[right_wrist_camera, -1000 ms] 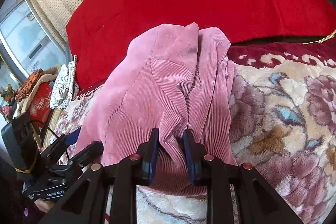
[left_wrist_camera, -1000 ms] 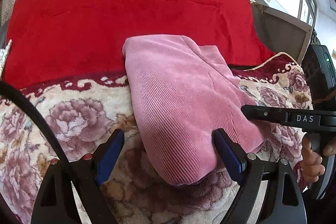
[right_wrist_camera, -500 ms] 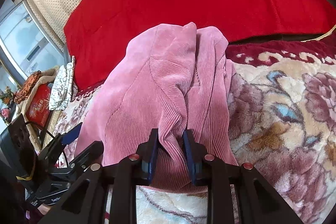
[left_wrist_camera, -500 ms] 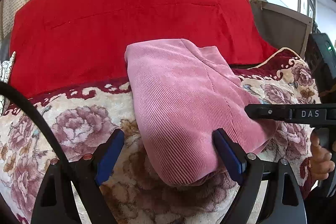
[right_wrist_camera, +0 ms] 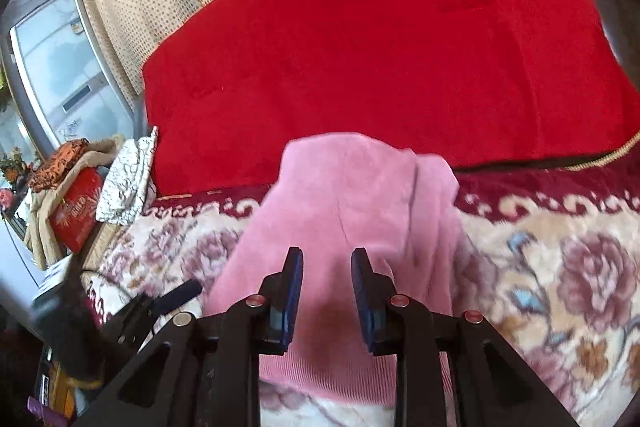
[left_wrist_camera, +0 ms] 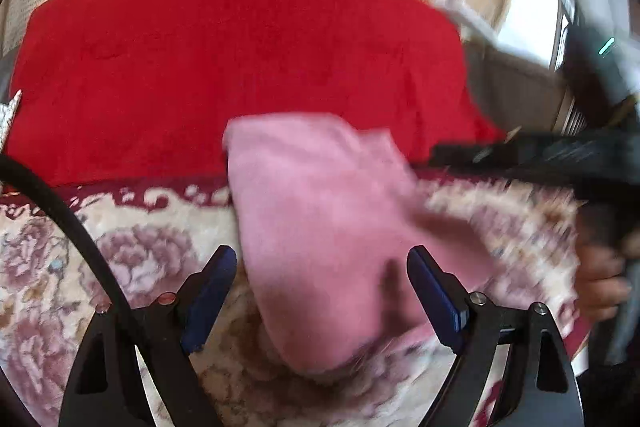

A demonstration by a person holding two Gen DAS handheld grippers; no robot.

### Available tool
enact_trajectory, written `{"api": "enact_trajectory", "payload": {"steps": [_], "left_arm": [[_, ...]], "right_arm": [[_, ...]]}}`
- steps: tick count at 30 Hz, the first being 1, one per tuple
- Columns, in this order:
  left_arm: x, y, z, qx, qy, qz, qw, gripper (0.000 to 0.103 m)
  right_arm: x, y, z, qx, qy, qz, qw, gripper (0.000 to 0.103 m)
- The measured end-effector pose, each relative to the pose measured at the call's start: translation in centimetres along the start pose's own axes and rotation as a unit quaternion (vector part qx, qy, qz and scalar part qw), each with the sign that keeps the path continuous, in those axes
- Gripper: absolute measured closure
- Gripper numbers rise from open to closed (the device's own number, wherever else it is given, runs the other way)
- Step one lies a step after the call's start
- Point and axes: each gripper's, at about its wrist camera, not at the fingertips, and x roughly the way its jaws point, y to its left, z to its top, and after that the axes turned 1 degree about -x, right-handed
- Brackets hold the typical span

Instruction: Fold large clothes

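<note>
We have let go of the pink corduroy garment (right_wrist_camera: 344, 211): half a second ago our right gripper (right_wrist_camera: 326, 291) pinched a ridge of cloth between its pads, and now the pads stand a little apart with nothing bunched between them, the fabric lying flat below. Both views have pulled back and upward, and the folded bundle looks smaller, sitting toward 6 o'clock of the red quilt (right_wrist_camera: 380, 47) on the floral blanket (right_wrist_camera: 560, 267). Our left gripper (left_wrist_camera: 322, 297) hangs with its fingers spread wide, as before, straddling the near end of the garment (left_wrist_camera: 320, 219) without pressing it. From there the right gripper shows blurred at 3 o'clock. We judge this fold is set and we are withdrawing; the bundle keeps its compact shape.
</note>
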Motion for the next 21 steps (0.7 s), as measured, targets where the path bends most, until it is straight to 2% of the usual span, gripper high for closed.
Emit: {"api": "enact_trajectory", "payload": {"steps": [2, 4, 6, 7, 8, 9, 10, 13, 17, 21], "left_arm": [[-0.5, 1.0, 0.4, -0.025, -0.021, 0.003, 0.9995, 0.015], [0.0, 2.2, 0.5, -0.047, -0.018, 0.037, 0.9981, 0.015], [1.5, 2.9, 0.2, -0.054, 0.012, 0.065, 0.9963, 0.015], [2.9, 3.0, -0.2, -0.048, 0.044, 0.074, 0.9951, 0.015], [3.5, 3.1, -0.6, -0.047, 0.059, 0.07, 0.9947, 0.014], [3.7, 3.0, -0.8, -0.053, 0.057, 0.07, 0.9945, 0.014], [3.6, 3.0, -0.7, -0.055, 0.051, 0.07, 0.9948, 0.014], [3.5, 2.4, -0.6, -0.041, 0.045, 0.076, 0.9953, 0.014], [3.0, 2.2, -0.6, -0.047, 0.033, 0.082, 0.995, 0.015], [1.4, 1.9, 0.2, -0.048, -0.012, 0.101, 0.9937, 0.015]], "right_arm": [[1.0, -0.1, 0.7, 0.006, 0.002, 0.003, 1.0, 0.075], [2.2, -0.6, 0.9, 0.017, 0.011, 0.009, 1.0, 0.075], [4.2, -1.3, 0.7, 0.027, 0.029, 0.014, 0.999, 0.075], [5.1, -1.7, 0.4, 0.029, 0.039, 0.013, 0.999, 0.075], [6.4, -2.2, -0.1, 0.034, 0.058, 0.01, 0.998, 0.074], [8.0, -2.9, -0.8, 0.044, 0.082, 0.012, 0.996, 0.074], [8.6, -3.4, -1.1, 0.05, 0.081, 0.018, 0.995, 0.074], [8.2, -3.9, -0.9, 0.051, 0.078, 0.029, 0.995, 0.074], [6.4, -4.4, -1.0, 0.052, 0.063, 0.03, 0.996, 0.074], [3.6, -4.3, -1.0, 0.041, 0.043, 0.025, 0.998, 0.074]]}}
